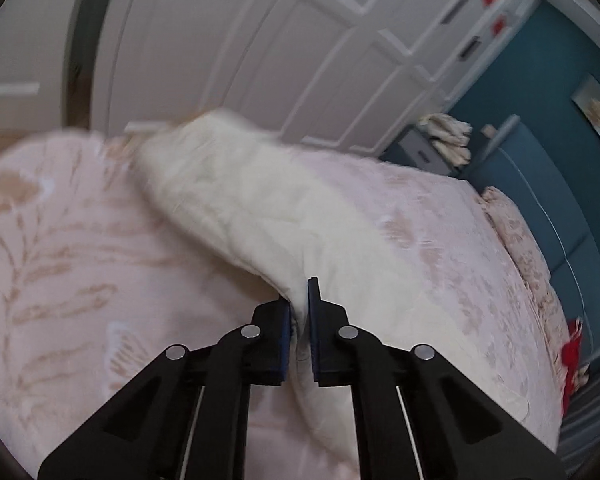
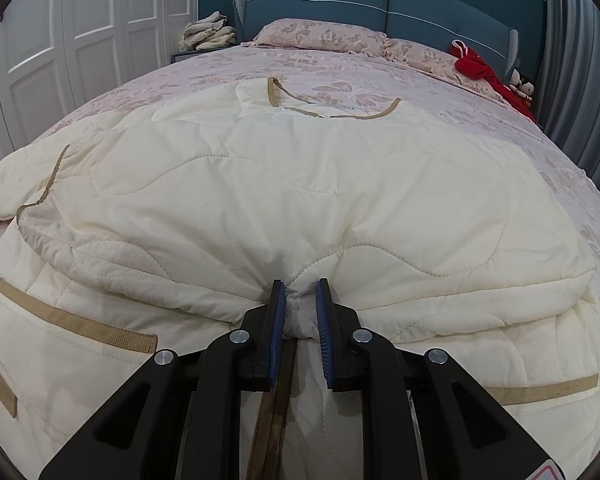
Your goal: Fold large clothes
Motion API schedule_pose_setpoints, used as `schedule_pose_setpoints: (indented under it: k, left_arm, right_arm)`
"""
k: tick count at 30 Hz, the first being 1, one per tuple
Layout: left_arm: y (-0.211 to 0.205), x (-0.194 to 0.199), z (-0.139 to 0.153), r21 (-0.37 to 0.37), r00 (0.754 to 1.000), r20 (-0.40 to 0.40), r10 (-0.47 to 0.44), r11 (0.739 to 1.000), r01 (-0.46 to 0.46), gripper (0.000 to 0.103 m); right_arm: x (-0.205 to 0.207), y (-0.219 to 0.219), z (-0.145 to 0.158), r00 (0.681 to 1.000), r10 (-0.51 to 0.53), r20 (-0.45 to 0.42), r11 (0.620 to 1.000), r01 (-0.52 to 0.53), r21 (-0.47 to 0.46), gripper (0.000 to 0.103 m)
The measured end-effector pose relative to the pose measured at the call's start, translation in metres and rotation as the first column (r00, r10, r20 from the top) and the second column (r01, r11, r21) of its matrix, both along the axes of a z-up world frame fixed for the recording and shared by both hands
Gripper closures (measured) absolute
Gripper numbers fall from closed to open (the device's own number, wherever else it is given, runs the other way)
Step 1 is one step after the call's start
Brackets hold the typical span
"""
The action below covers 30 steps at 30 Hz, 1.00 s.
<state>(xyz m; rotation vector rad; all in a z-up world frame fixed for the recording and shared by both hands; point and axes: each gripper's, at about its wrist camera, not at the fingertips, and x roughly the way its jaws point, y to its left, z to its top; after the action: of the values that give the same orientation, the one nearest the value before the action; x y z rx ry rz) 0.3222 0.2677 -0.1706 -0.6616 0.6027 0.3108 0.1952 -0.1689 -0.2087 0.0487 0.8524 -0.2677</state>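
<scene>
A large cream quilted jacket (image 2: pixel 284 184) with tan trim lies spread on the pink patterned bed (image 2: pixel 500 120). Its collar points toward the headboard. My right gripper (image 2: pixel 300 286) is shut on a bunched fold of the jacket near its middle, above the tan zipper strip (image 2: pixel 276 400). In the left wrist view, my left gripper (image 1: pixel 299 292) is shut on an edge of the cream jacket (image 1: pixel 240 200), which stretches away over the bed (image 1: pixel 60 260); this part is motion-blurred.
White wardrobe doors (image 2: pixel 60 40) stand to the left of the bed. A blue headboard (image 2: pixel 380 0) and pink pillows (image 2: pixel 320 36) are at the far end. Red cloth (image 2: pixel 484 72) lies at the right pillow. A pile of pale cloth (image 2: pixel 208 32) sits on a nightstand.
</scene>
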Motion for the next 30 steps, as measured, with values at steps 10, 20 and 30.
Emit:
schedule_pose_setpoints:
  k: [10,20,30]
  left_arm:
    - [-0.21,-0.028,0.149,0.124,0.87,0.273,-0.41,0.912,0.391,0.097]
    - [-0.388,-0.137,0.064,0.203,0.666,0.004,-0.746,0.653,0.73,0.059]
    - [-0.283,-0.072,0.051,0.075,0.865,-0.031,-0.501,0.862,0.502,0.052]
  right_arm:
    - [-0.006,-0.008,0.015,1.0,0.0,0.018,0.998,-0.002,0.068,0.087]
    - [-0.109,-0.057,0.056,0.988,-0.108,0.111,0.983,0.09,0.158,0.059]
    - [-0.083,-0.089,0.078,0.969,-0.145,0.2,0.969,0.099,0.225,0.04]
